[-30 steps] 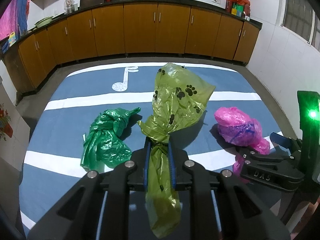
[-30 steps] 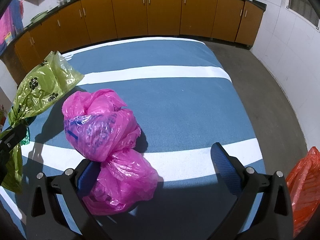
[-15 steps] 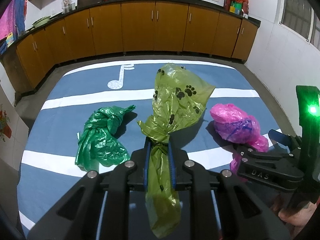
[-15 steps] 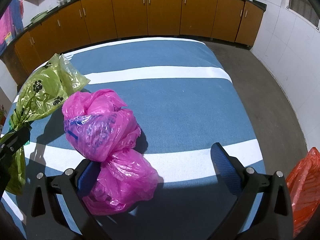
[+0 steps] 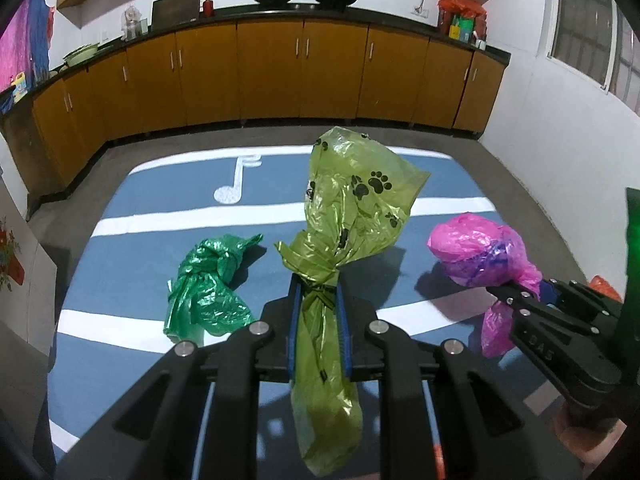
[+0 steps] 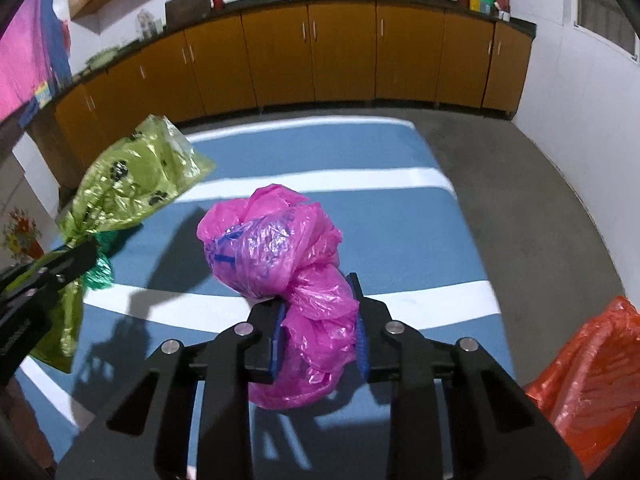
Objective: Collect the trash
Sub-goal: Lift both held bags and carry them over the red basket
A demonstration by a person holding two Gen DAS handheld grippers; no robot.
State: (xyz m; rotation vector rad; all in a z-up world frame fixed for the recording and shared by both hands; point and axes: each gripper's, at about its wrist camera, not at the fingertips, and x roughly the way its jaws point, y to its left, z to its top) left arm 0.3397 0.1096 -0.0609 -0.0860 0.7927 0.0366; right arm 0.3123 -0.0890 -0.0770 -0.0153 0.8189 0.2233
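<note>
Pickup step: my left tool (image 5: 318, 330) pinches the olive bag (image 5: 352, 216); right tool (image 6: 318, 332) is closing on the pink bag (image 6: 276, 248). Next I'd lift both clear of the mat (image 6: 400, 216).

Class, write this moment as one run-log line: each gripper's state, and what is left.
left gripper: shut on olive bag | right gripper: closing on pink bag | left: green bag
</note>
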